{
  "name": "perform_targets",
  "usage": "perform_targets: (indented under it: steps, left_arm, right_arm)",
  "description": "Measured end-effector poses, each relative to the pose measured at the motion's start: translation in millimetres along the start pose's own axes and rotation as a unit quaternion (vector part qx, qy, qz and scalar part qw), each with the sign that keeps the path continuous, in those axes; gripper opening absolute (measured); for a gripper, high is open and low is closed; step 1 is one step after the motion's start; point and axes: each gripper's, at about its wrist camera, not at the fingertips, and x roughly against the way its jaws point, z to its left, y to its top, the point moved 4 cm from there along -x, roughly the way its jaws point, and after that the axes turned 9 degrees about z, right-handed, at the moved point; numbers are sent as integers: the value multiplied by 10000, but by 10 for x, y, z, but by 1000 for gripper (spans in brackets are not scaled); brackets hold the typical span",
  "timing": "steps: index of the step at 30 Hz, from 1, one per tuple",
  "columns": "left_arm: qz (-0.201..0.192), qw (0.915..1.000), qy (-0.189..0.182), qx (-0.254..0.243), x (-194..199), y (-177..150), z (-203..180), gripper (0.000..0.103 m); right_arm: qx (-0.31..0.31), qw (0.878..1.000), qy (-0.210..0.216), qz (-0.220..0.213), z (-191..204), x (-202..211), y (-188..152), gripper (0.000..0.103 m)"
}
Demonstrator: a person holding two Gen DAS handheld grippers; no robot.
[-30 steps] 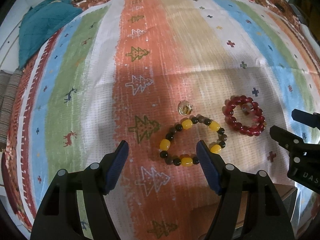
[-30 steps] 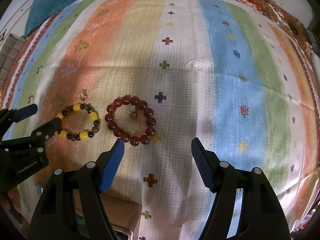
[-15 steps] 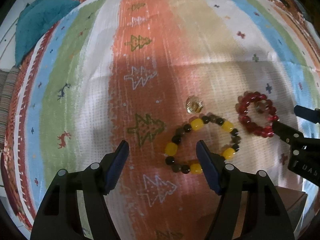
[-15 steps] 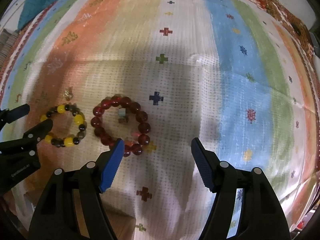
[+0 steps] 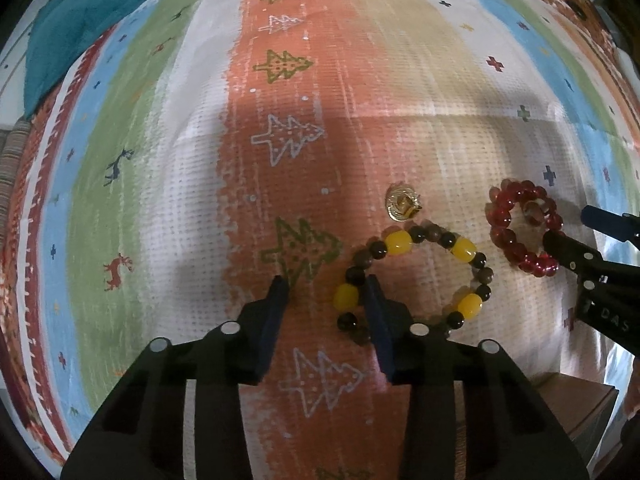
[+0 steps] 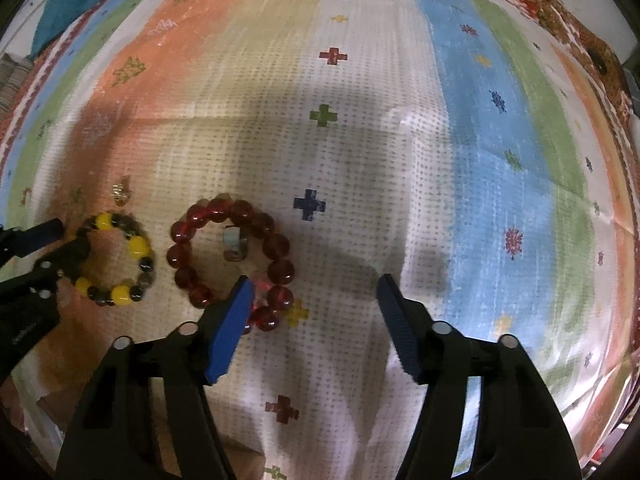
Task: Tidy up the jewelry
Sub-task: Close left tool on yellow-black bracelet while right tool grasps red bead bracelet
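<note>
A bracelet of yellow and brown beads [image 5: 398, 242] [image 6: 138, 246] lies flat on the striped cloth [image 5: 160, 160]. My left gripper [image 5: 325, 292] [image 6: 66, 238] points down at its left side. One finger stands inside the ring and a yellow bead sits between the closing jaws, with a gap left. A red bead bracelet [image 6: 276, 244] [image 5: 500, 236] lies to the right of it, with a small silver piece [image 6: 234, 242] inside. My right gripper [image 6: 314, 286] [image 5: 570, 226] is closing over its lower right beads, not pressing them. A gold piece [image 5: 402, 202] [image 6: 120, 192] lies just beyond the yellow bracelet.
A teal cloth [image 5: 80, 24] [image 6: 88, 0] lies bunched at the far left corner. Striped fabric [image 5: 12, 160] shows past the left edge. Something brown and box-like [image 5: 580, 408] sits under the cloth's near edge on the right.
Both grippers have come down closer to the cloth. The left jaws have narrowed a lot, and one finger now stands inside the yellow bracelet. The right jaws narrowed slightly over the red bracelet.
</note>
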Motion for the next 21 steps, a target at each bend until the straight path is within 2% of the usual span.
perform_targets:
  steps: [3, 5, 7, 12, 21]
  left_arm:
    - [-1, 10000, 13, -29, -18, -7, 7, 25]
    - [-2, 10000, 45, -70, -26, -5, -23, 13]
    - [-1, 10000, 75, -56, -22, -13, -30, 11]
    - [-6, 9999, 68, -107, 32, -39, -77, 11]
    - [-358, 9992, -136, -73, 366, -68, -88, 11]
  right_arm:
    - [33, 10000, -49, -13, 31, -26, 32, 60]
    - [67, 10000, -55, -33, 48, -25, 37, 54]
    - [73, 10000, -40, -47, 80, -12, 35, 37]
    - [125, 9999, 60, -52, 99, 4, 24, 14]
    - [130, 9995, 82, -278, 131, 199, -107, 14]
